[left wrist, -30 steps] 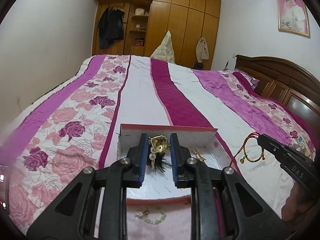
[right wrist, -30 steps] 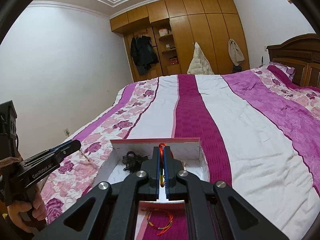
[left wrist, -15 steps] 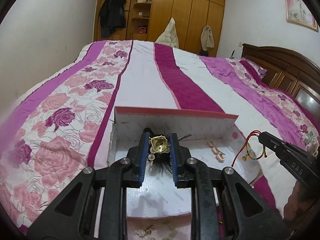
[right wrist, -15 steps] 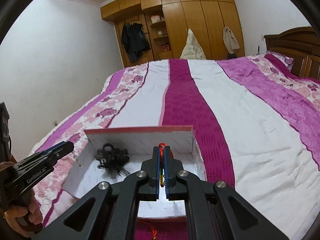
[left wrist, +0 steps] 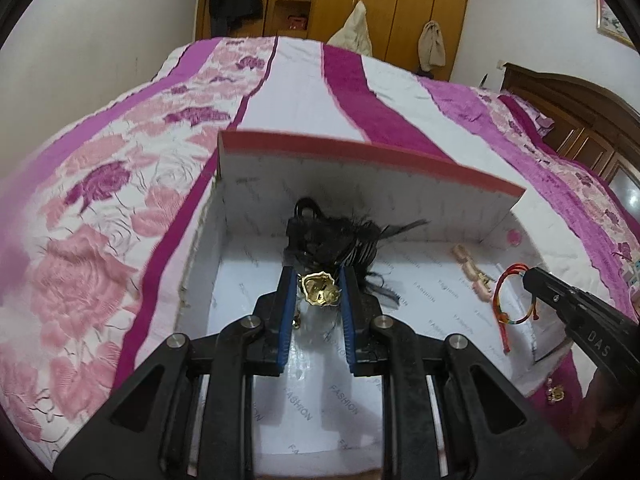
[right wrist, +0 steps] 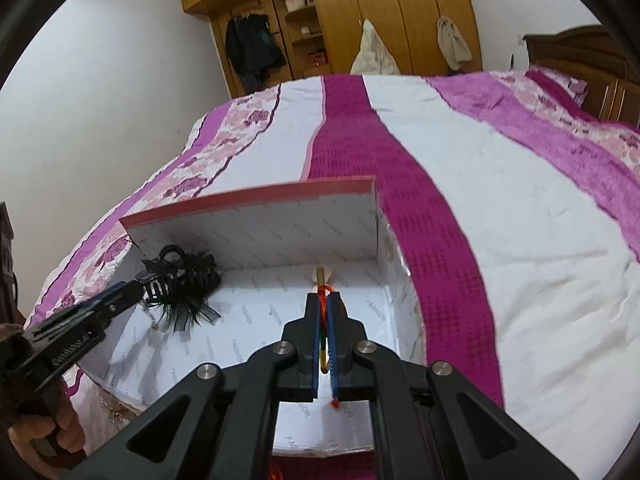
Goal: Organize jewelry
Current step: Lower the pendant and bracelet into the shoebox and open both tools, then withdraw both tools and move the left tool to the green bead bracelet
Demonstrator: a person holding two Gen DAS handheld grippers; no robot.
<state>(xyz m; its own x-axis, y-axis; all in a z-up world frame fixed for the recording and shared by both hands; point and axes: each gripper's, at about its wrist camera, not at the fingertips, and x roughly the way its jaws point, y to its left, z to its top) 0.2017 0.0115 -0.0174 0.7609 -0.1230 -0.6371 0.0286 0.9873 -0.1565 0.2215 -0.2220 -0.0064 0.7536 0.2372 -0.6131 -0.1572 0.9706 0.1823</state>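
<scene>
The left gripper (left wrist: pixel 320 294) is pinching a gold flower ornament (left wrist: pixel 319 293) over the white "FASHION"-printed box (left wrist: pixel 248 240), by a black feathered hair claw (left wrist: pixel 340 240); the right gripper (right wrist: pixel 325 308), pressed together, is clamping a red multicoloured cord bracelet (left wrist: pixel 516 300), "DAS" legible, rest cut off

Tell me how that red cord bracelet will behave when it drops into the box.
The red cord bracelet dangles loosely from the right gripper, so it is probably floppy and light. It will likely slump flat on the box floor, not roll.
</scene>
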